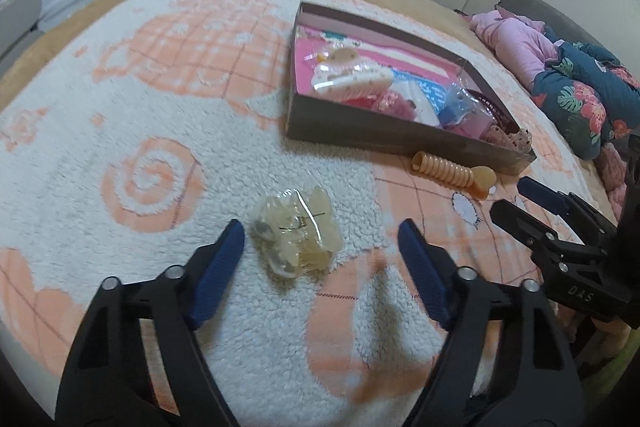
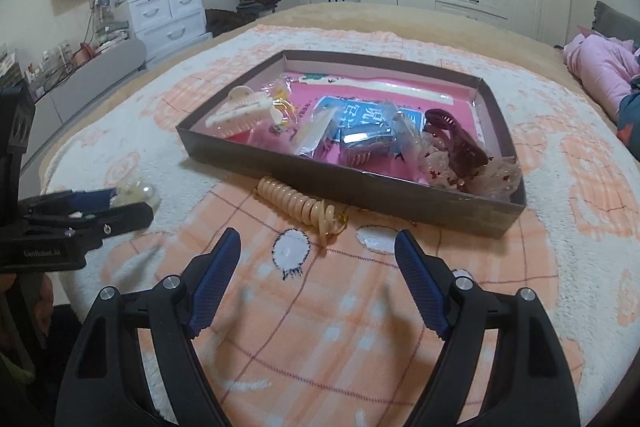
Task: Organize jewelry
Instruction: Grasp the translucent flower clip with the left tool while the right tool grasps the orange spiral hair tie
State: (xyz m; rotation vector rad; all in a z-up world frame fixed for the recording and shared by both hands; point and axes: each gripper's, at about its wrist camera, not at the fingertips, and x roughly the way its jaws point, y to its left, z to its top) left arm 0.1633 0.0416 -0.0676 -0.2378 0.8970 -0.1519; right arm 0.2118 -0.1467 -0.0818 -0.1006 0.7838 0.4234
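A clear yellowish hair claw with pearls (image 1: 296, 231) lies on the blanket between the tips of my open left gripper (image 1: 322, 239), not gripped. It also shows in the right wrist view (image 2: 136, 193) beside the left gripper (image 2: 120, 205). A beige spiral hair tie (image 1: 452, 173) (image 2: 296, 205) lies against the near wall of the dark cardboard box (image 1: 360, 131) (image 2: 360, 183). The box holds a white claw clip (image 2: 240, 111), a dark red claw clip (image 2: 456, 143) and packets. My right gripper (image 2: 318, 251) is open and empty, hovering just short of the spiral tie.
The white and peach fleece blanket (image 2: 320, 327) covers the bed. Pink and floral bedding (image 1: 560, 75) is piled at the right. White drawers (image 2: 168, 15) and wardrobes stand beyond the bed.
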